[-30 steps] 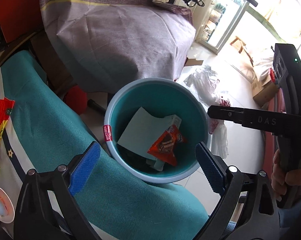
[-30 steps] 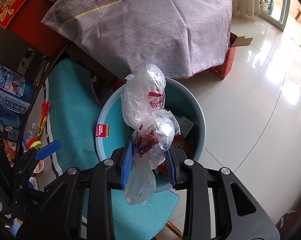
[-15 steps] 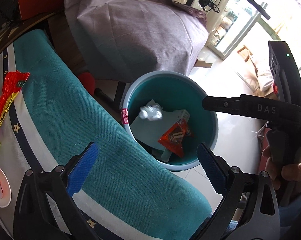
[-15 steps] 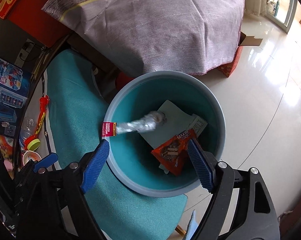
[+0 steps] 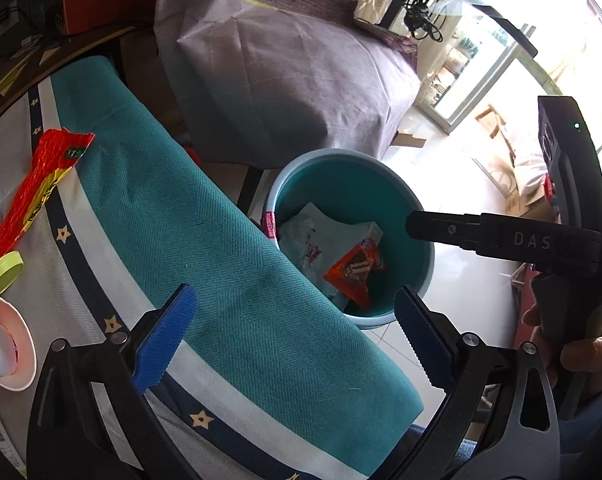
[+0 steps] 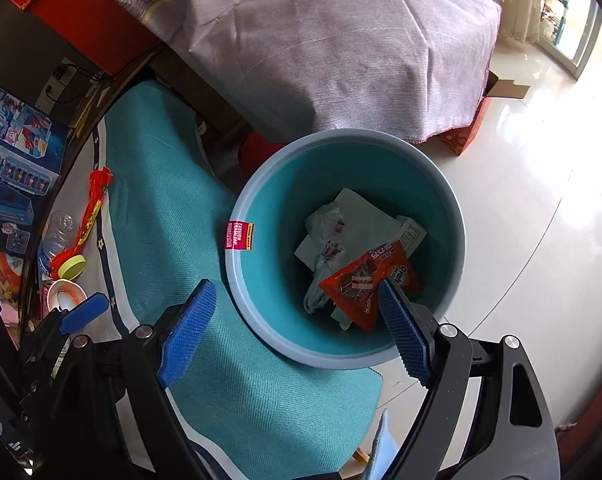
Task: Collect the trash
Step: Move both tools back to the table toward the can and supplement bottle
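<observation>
The right tool point(image 6: 297, 332) stands wide open with nothing between its blue pads point(image 6: 187, 338), poised above the teal waste bin point(image 6: 457, 216), which sits on the pale tiled floor point(image 6: 541, 200) just beside the edge of the surface. Inside the bin a crumpled clear plastic bag point(image 6: 325, 240) with red print lies on a pale sheet of paper point(image 6: 361, 208); at 4 o'clock from the bag lies an orange-red snack wrapper point(image 6: 365, 280), touching it and partly hidden by the tool's right pad. A pink label point(image 6: 240, 235) hangs over the bin's rim at 9 o'clock.

The left tool point(image 5: 291, 334) is also spread open and empty, hovering over the teal tablecloth point(image 5: 205, 240) that covers the surface point(image 5: 61, 300). In its view the bin point(image 5: 381, 184) lies at 1 o'clock from the tool, with the same bag point(image 5: 307, 236) and wrapper point(image 5: 355, 270) inside, and the right tool's black body point(image 5: 541, 240) reaches in from 3 o'clock, held by a hand point(image 5: 581, 348).

More trash lies on the surface at 9 to 10 o'clock of the left view: a long red and yellow wrapper point(image 5: 37, 188), a lime green bottle cap point(image 5: 3, 270) touching its lower end, and a white paper cup point(image 5: 5, 344) with a red-tinted inside near the cap. A purple-grey cloth point(image 6: 321, 40) drapes over furniture beyond the bin at 12 o'clock
</observation>
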`<action>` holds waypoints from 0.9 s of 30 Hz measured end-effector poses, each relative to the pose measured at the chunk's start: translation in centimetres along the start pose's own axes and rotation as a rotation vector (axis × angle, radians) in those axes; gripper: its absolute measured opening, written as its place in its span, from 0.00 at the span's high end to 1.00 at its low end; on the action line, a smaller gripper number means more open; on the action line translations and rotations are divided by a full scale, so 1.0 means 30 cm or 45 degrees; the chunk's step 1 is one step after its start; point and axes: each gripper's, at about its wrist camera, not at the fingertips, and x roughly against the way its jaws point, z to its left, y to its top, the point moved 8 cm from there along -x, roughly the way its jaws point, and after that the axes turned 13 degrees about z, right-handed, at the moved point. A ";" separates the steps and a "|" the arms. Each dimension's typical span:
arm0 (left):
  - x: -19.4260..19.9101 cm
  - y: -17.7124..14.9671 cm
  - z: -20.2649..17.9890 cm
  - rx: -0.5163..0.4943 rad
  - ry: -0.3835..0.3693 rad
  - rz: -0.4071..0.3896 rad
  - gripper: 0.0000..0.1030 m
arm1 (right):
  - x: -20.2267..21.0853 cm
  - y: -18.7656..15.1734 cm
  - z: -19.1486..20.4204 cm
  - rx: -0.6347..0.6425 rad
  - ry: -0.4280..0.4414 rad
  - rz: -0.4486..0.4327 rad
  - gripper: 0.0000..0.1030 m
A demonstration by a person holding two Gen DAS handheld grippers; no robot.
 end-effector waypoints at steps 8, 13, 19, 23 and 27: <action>0.095 -0.092 0.106 0.071 0.032 -0.052 0.04 | -0.002 -0.058 0.142 0.085 -0.004 0.008 0.23; 0.150 -0.154 0.189 0.136 0.043 -0.084 0.04 | -0.024 -0.105 0.249 0.159 -0.010 0.033 0.23; 0.222 -0.252 0.308 0.213 0.084 -0.114 0.04 | -0.049 -0.152 0.378 0.244 -0.027 0.056 0.23; 0.276 -0.334 0.415 0.292 0.113 -0.134 0.04 | -0.063 -0.184 0.468 0.313 -0.048 0.071 0.23; 0.344 -0.411 0.525 0.366 0.155 -0.162 0.04 | -0.078 -0.217 0.557 0.389 -0.074 0.089 0.23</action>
